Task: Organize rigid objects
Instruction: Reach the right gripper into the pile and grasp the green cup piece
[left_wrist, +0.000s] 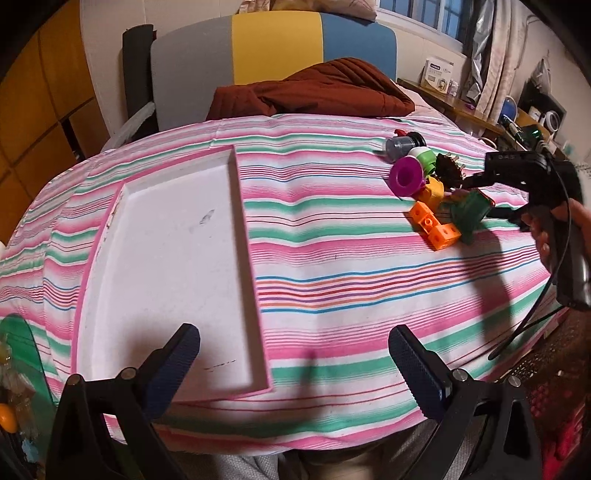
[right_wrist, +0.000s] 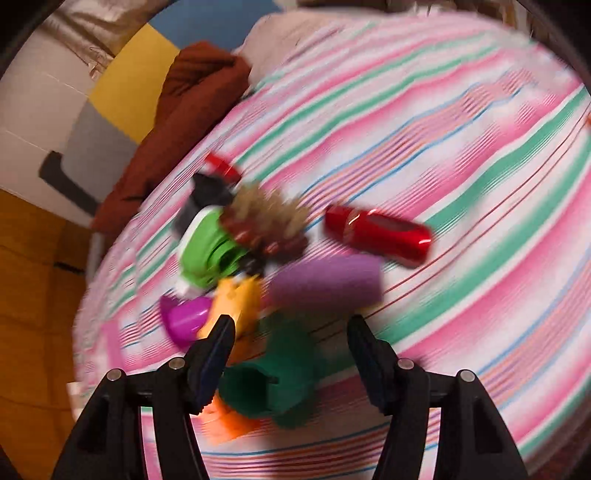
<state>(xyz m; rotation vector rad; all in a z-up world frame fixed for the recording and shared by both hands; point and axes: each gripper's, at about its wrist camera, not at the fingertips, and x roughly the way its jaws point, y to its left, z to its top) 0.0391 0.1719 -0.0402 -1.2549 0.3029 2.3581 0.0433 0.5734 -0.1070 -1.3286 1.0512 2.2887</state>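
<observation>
Green block (right_wrist: 275, 373) sits between the spread fingers of my right claw (right_wrist: 291, 354), not yet pinched; left claw (left_wrist: 295, 354), also spread, hovers by the white tray (left_wrist: 170, 258).

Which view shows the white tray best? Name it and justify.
The left wrist view. The white tray lies there nearly whole and sharp on the striped cloth, nothing in it, with the left gripper over its near end, fingers apart. The right wrist view is blurred and shows no tray.

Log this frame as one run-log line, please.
stage: picking from pile | left gripper: open, empty, over white tray | right gripper: open around green piece, no grip shown | tray: nothing inside
</observation>
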